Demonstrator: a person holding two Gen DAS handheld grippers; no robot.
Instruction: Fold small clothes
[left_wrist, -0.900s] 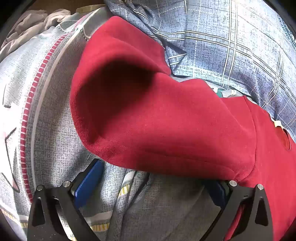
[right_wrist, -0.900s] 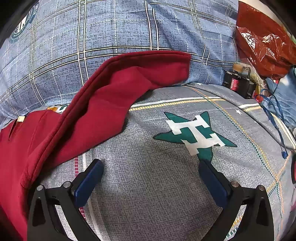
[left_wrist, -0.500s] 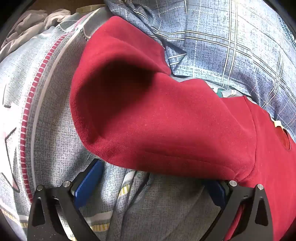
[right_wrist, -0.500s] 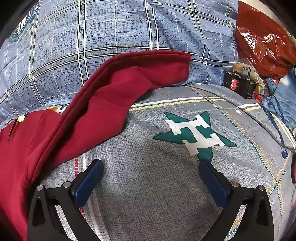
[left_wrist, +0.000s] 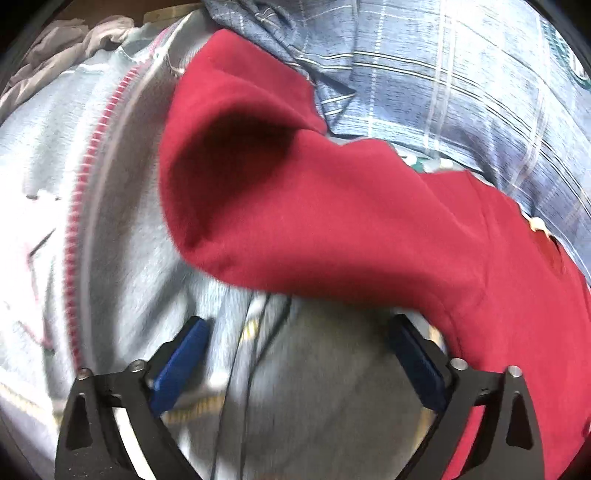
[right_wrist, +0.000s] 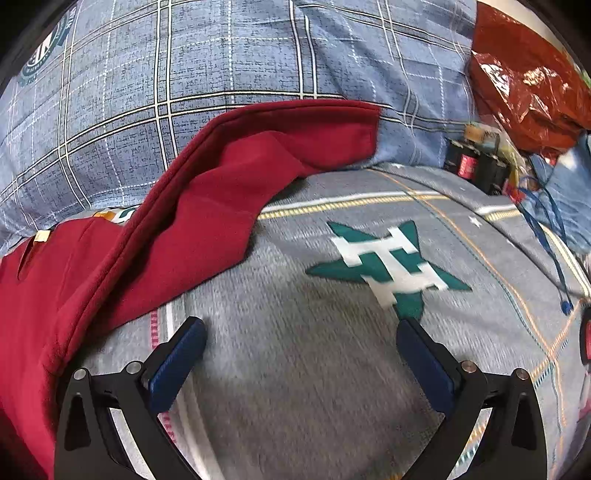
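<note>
The left gripper (left_wrist: 299, 332) stands wide open and grips nothing; its blue pads (left_wrist: 181, 363) hang over the grey printed bedsheet (left_wrist: 55, 177). The red fleece garment (left_wrist: 332, 221) lies across that view from 11 o'clock to 4 o'clock, its hem just ahead of the fingertips (the frame is blurred, so contact with the right-hand finger cannot be judged). The right gripper (right_wrist: 301, 332) is likewise fully spread and empty above the bedsheet (right_wrist: 314, 387), near its green star print (right_wrist: 388, 266). Here the garment (right_wrist: 166, 236) runs from 8 o'clock toward 1 o'clock, one sleeve resting against the blue plaid pillow (right_wrist: 221, 66). A red plastic bag (right_wrist: 524, 88) sits at 2 o'clock.
</note>
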